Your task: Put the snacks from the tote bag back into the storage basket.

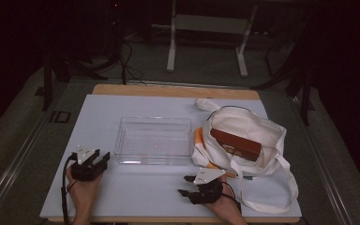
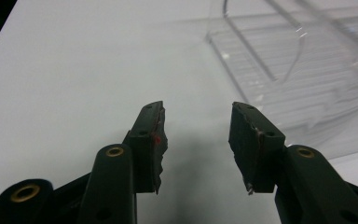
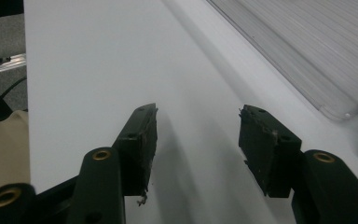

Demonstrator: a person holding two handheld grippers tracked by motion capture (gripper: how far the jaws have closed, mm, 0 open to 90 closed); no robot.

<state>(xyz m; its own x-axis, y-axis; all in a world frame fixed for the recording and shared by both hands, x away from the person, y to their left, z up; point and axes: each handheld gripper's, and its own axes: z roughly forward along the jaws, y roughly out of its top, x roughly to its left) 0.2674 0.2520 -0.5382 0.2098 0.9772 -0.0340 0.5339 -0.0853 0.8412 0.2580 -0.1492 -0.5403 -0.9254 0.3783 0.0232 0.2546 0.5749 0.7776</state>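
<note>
On the surface (image 1: 122,187), a clear tray (image 1: 153,140) lay at the centre, and all places below are given relative to it. The left tongs (image 1: 101,157) rested just off the tray's near left corner, jaws parted about halfway and holding nothing; the left gripper view showed the tray wall (image 2: 279,70) just ahead and to one side. The right tongs (image 1: 183,185) lay nearer the person than the tray, off its near right corner, jaws likewise parted and bare, pointing across the bare surface. A white bag (image 1: 243,140) lay touching the tray's right side, mouth open, with a brown box (image 1: 236,144) inside and an orange item (image 1: 199,140) at its near edge. The tray held nothing. In judgement, the step in hand was the first reach into the bag. To do it well, the right tongs should turn toward the bag, enter through the open mouth clear of the straps (image 1: 262,197), and close squarely across the box's narrow sides; the left tongs could steady the bag's rim.
</note>
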